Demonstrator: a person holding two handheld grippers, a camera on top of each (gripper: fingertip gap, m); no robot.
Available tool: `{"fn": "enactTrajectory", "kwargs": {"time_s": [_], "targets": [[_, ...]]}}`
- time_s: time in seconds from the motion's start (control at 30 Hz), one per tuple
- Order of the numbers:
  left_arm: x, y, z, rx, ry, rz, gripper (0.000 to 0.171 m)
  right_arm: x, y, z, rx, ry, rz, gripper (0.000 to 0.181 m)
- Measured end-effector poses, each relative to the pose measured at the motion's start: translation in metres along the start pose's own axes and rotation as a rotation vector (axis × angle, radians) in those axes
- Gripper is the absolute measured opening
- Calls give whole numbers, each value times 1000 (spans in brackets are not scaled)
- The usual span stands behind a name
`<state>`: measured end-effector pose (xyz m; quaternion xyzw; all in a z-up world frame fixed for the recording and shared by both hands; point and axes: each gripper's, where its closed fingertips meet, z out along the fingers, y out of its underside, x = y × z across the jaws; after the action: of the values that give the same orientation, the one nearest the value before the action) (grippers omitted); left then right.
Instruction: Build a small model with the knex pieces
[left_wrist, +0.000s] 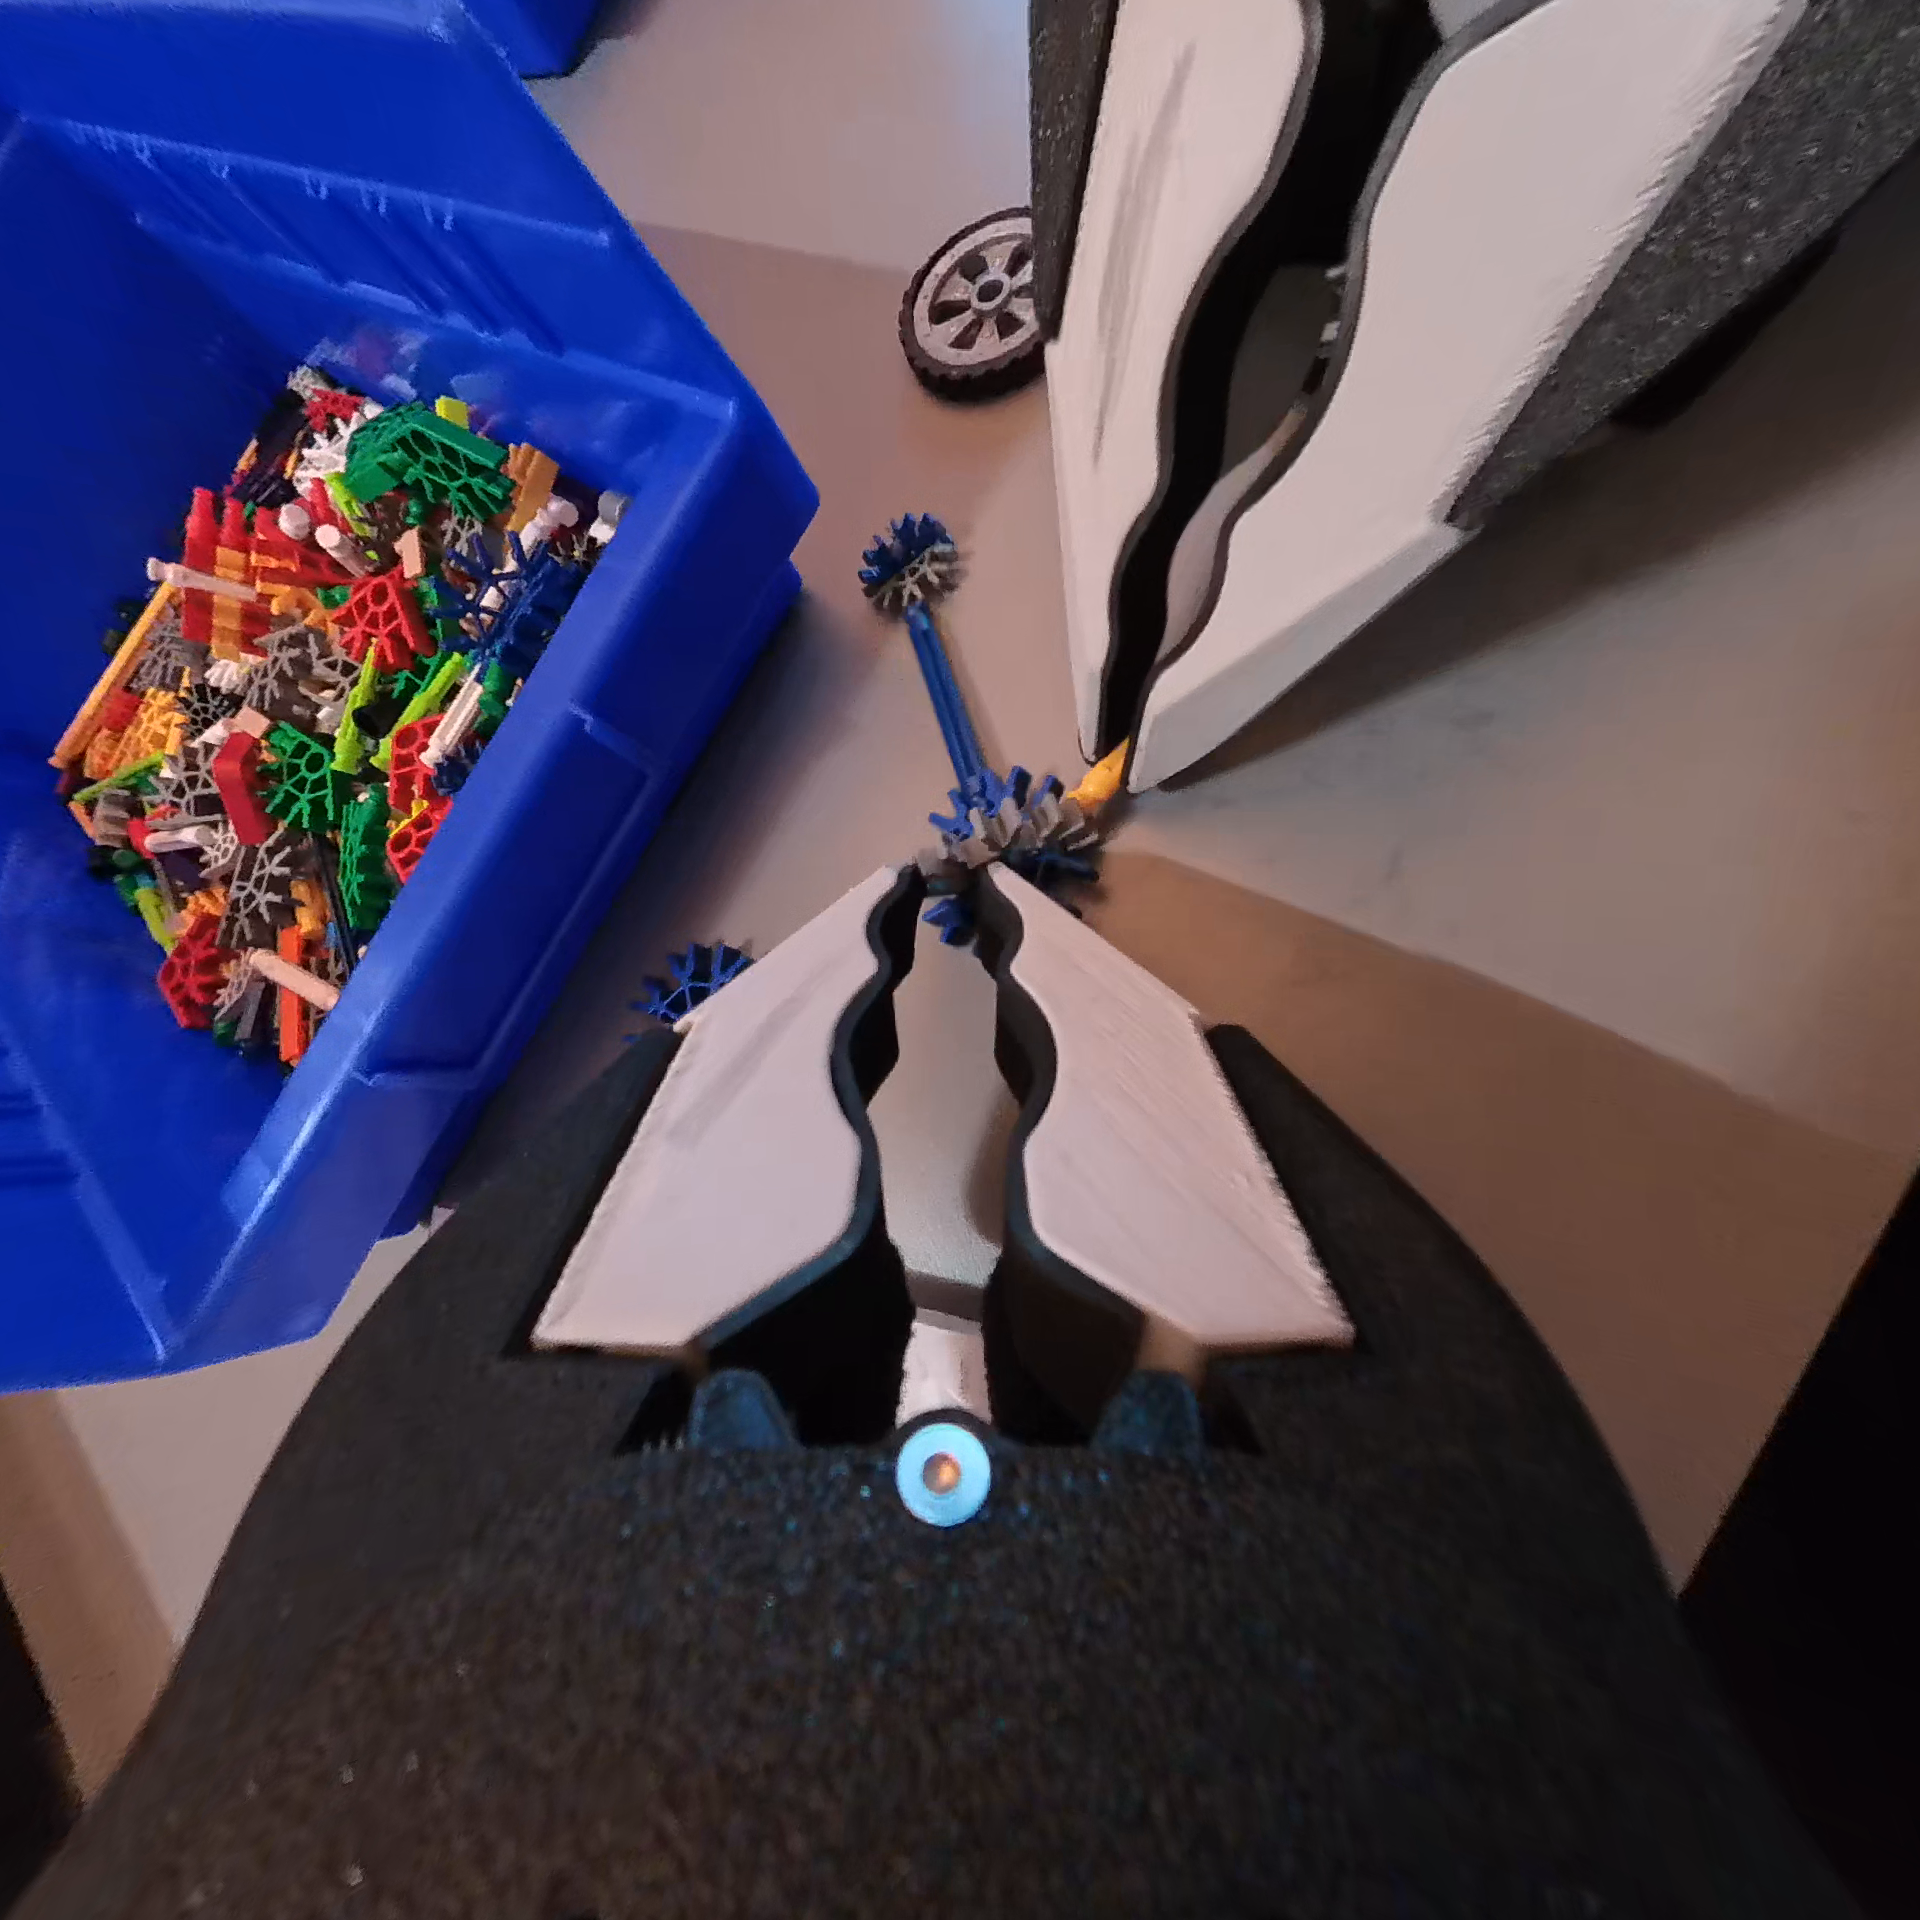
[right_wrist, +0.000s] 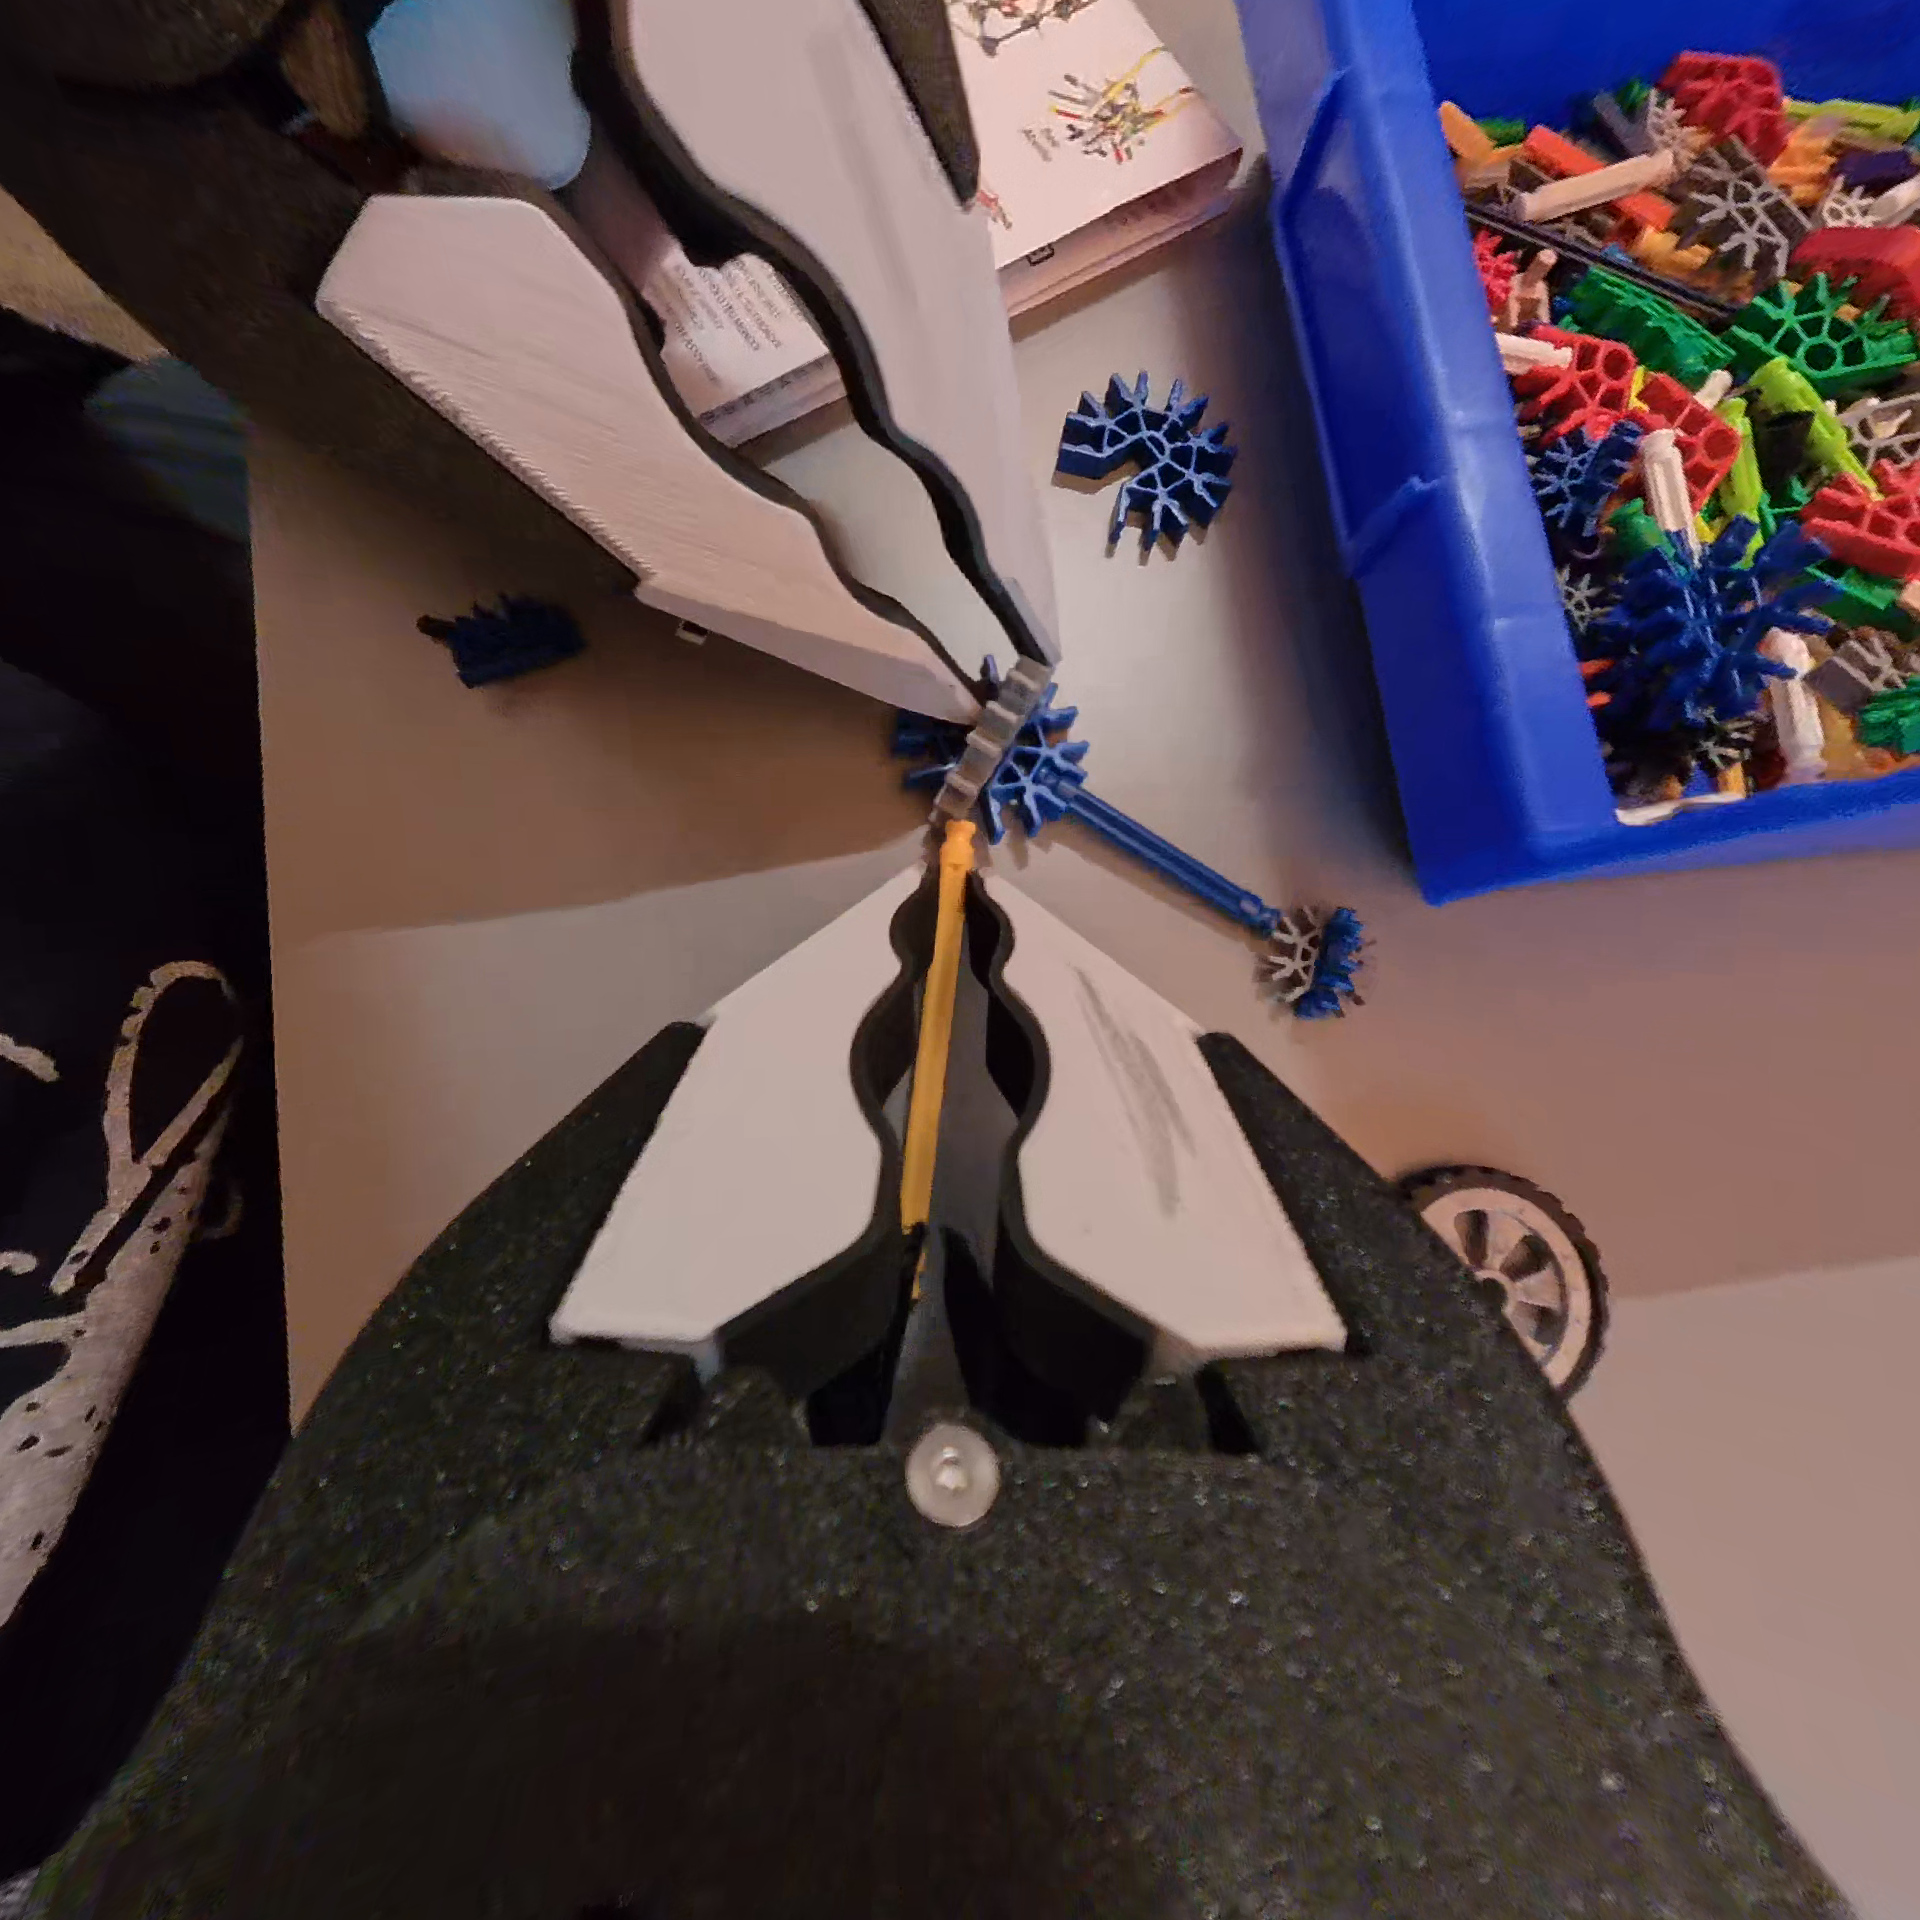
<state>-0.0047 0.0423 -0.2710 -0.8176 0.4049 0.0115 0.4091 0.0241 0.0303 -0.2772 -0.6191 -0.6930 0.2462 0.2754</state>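
left claw (left_wrist: 951, 883) grips hub (left_wrist: 1003, 821) | right claw (right_wrist: 951, 883) grips yellow rod (right_wrist: 935, 1039)

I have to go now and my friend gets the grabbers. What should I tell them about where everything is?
Left gripper: shut on the blue and grey connector cluster, which carries a blue rod ending in a second small cluster.
Right gripper: shut on a yellow rod; its tip sits right at the cluster, and I cannot tell if it is pushed in.
On the table: a loose blue connector, a wheel, an instruction booklet, and the blue bin full of pieces.
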Motion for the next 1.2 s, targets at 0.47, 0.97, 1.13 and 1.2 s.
{"fn": "enactTrajectory", "kwargs": {"time_s": [0.47,0.97,1.13,1.2], "targets": [[-3,4,-4,-12,12,47,2,-1,9,-11,-53,-30,-37,4],[-22,2,-18,-29,89,135,26,3,9,-9,-45,-23,-41,4],[-11,17,-9,-102,262,66,32,4,10,-6,-49,-11,-50,4],[-2,20,-5,-110,297,65,33,6,11,-6,-48,-5,-43,4]]}}
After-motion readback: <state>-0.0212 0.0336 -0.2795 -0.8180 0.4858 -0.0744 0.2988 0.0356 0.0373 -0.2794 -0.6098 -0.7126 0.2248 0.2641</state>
